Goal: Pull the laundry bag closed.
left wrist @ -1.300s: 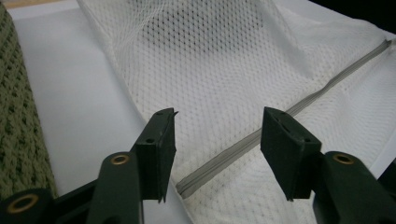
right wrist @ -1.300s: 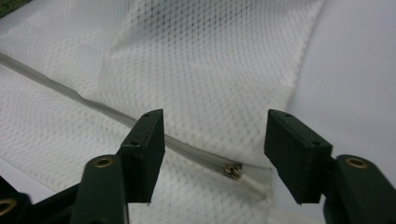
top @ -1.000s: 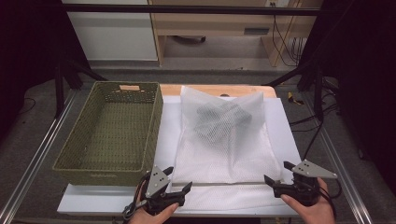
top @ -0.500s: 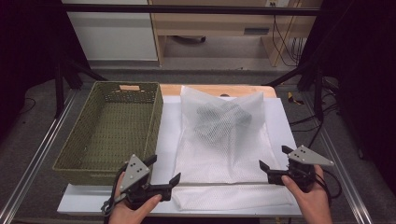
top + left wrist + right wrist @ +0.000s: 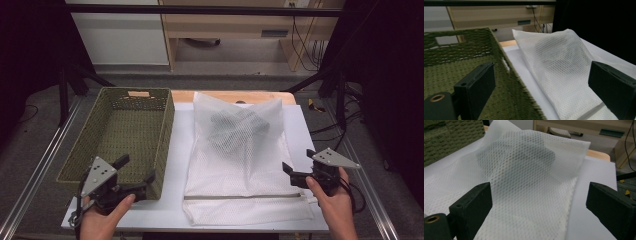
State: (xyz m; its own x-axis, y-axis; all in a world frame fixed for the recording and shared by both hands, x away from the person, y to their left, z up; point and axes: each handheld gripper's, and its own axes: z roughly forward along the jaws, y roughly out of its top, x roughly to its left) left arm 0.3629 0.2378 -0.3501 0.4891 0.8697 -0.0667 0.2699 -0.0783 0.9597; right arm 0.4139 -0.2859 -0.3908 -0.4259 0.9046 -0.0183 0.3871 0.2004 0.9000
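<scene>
Left gripper [image 5: 136, 171]: held in the person's left hand [image 5: 102, 217] at the near left of the table, over the near right corner of the basket. Its jaws have just been opening and now stand wide apart with nothing between them. In the left gripper view one jaw sits over the basket's weave and the other over the bag's near edge, touching neither.

Right gripper [image 5: 296, 170]: held in the person's right hand [image 5: 334, 200] just off the bag's right edge, near the zip end. Jaws spread wide, nothing gripped. In the right gripper view the mesh lies between and beyond them, with no pad pressing on it.

Mesh bag [image 5: 240, 165]: white netting, lying flat on the white board in the middle of the table, between the two grippers. Nobody has hold of it.

Zip [image 5: 245, 196]: a pale line across the bag's near end, running roughly left to right.

Dark bundle [image 5: 235, 127]: a grey-black shape inside the bag, up at the far end, blurred through the mesh. I can't tell what it is.

Basket [image 5: 162, 125]: green woven, rectangular, standing just left of the bag with its long side alongside it.

White board [image 5: 177, 160]: lies under the bag; a strip of wooden tabletop [image 5: 182, 96] shows beyond its far edge.
</scene>
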